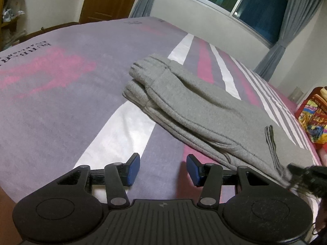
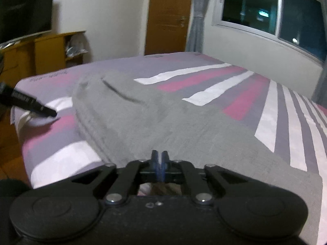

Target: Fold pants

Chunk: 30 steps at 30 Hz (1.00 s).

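We are judging the soft grey fleece pants (image 1: 196,110) limp; left gripper (image 1: 163,168) gaping empty, right gripper (image 2: 159,159) clenched at their near edge, whether pinching cloth unclear.

Left claw (image 1: 163,168) gapes apart; right claw (image 2: 159,157) pinched closed

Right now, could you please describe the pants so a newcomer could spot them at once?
A striped pink, white and purple bedsheet covers the bed. On it lie the grey fleece pants, folded lengthwise, the only plain grey item there.
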Each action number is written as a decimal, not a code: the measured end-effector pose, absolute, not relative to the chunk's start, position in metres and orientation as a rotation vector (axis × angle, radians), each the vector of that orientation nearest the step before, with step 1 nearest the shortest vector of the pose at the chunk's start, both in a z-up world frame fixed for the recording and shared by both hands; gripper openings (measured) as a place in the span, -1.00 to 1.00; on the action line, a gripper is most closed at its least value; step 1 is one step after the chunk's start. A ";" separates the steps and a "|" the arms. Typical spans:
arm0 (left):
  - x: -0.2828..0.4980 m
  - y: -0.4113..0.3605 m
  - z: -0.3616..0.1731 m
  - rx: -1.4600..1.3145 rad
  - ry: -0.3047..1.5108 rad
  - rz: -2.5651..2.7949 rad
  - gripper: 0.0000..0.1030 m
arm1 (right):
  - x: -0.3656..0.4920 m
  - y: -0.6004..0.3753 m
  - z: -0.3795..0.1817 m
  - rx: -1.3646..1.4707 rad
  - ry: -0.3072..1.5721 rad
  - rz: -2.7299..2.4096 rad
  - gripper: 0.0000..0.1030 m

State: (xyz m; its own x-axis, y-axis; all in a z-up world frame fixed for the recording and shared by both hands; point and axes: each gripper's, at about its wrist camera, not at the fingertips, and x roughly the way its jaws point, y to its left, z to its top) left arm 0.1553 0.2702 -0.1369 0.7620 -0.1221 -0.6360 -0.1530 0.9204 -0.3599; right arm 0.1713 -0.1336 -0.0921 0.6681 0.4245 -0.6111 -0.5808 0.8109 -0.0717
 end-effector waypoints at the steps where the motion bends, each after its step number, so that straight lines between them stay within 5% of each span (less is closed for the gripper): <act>1: 0.156 0.270 -0.137 -0.410 0.710 0.016 -0.02 | 0.174 -0.129 -0.098 -0.291 0.654 0.586 -0.97; 6: 0.156 0.272 -0.137 -0.410 0.709 0.009 -0.02 | 0.172 -0.124 -0.093 -0.321 0.647 0.597 -0.92; 8: 0.156 0.272 -0.138 -0.409 0.709 0.008 -0.02 | 0.166 -0.127 -0.089 -0.329 0.604 0.572 -0.65; 24: 0.154 0.264 -0.136 -0.387 0.723 0.023 -0.02 | 0.169 -0.143 -0.095 -0.248 0.678 0.528 -0.70; 30: 0.145 0.242 -0.110 -0.433 0.653 -0.049 -0.02 | 0.153 -0.173 -0.069 -0.145 0.502 0.425 -0.69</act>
State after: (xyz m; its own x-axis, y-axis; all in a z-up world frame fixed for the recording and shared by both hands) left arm 0.1449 0.2415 -0.1102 0.7966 -0.1786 -0.5776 -0.0897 0.9099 -0.4050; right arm 0.1533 -0.1733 -0.0688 0.7915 0.3589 -0.4947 -0.4289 0.9028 -0.0314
